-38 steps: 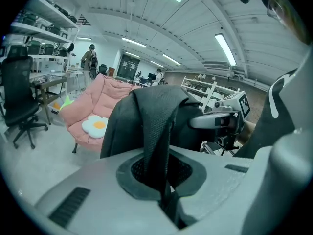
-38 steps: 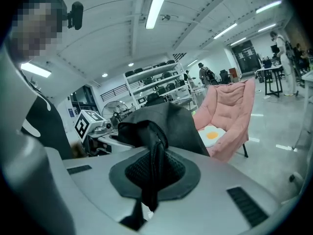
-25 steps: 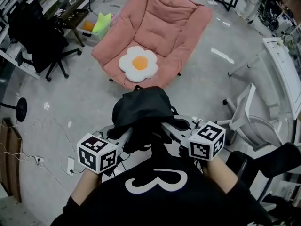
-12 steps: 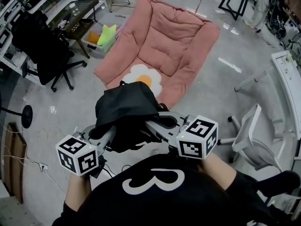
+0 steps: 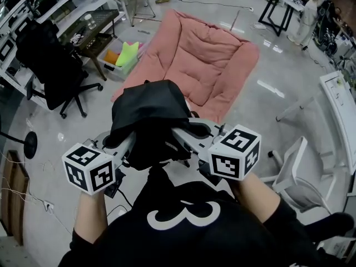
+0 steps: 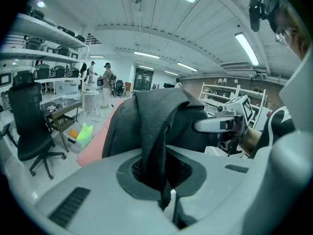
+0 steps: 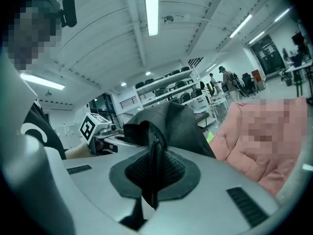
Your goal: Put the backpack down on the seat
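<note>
left gripper (image 6: 165, 192) and right gripper (image 7: 149, 190) both clamped on backpack (image 5: 147, 113) straps; backpack hides pink seat (image 5: 214, 54) front edge, office chair (image 5: 50, 65) off left.

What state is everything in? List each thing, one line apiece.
backpack: held up by both grippers, not on the seat.
left gripper: shut on a backpack strap.
right gripper: shut on a backpack strap.
pink lounge chair: visible seat part bare.
black office chair: upright, unoccupied.
</note>
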Demonstrator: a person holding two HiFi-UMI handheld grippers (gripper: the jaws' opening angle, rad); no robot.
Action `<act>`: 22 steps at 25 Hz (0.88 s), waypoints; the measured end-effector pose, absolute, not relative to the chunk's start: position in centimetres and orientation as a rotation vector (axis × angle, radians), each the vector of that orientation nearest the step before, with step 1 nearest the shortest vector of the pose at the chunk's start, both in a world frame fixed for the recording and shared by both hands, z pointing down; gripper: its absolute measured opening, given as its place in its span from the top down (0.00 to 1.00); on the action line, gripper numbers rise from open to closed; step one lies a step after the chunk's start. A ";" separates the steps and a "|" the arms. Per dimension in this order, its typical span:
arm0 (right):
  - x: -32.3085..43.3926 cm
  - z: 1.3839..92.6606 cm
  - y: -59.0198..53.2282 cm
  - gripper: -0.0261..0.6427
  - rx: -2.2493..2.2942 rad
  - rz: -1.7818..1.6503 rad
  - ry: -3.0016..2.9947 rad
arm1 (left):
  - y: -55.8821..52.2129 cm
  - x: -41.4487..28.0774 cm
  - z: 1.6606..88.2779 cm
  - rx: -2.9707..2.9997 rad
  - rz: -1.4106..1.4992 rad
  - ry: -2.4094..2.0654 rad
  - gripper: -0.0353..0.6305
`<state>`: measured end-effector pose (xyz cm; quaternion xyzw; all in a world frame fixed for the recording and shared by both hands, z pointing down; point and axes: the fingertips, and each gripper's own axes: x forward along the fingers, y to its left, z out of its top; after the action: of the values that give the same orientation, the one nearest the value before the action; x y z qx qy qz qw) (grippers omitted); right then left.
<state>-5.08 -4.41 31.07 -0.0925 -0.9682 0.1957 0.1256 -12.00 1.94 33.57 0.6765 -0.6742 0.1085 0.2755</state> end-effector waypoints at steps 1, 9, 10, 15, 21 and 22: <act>-5.5 31.2 -5.1 0.94 -0.247 0.566 -2.824 | 1.3 -12.4 33.8 1.826 0.287 -1.804 0.93; -7.8 33.5 -11.4 0.94 -0.028 0.645 -2.796 | -6.2 -15.5 36.2 1.919 0.330 -1.633 0.93; -8.1 33.7 -12.3 0.94 0.006 0.664 -2.791 | -7.2 -15.9 36.4 1.935 0.339 -1.605 0.93; -9.9 34.8 -16.6 0.94 0.184 0.741 -2.773 | -12.2 -18.2 37.4 2.008 0.375 -1.467 0.93; -12.7 36.4 -21.3 0.94 0.416 0.712 -2.720 | -18.0 -21.5 39.0 2.076 0.430 -1.328 0.93; -13.1 36.8 -22.1 0.94 0.452 0.720 -2.709 | -18.9 -22.0 39.3 2.090 0.440 -1.309 0.93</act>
<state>-13.06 -22.07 36.81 0.1573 -0.9433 0.2506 0.1508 -21.98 -18.90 39.29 0.7924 -0.4964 0.1669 0.3127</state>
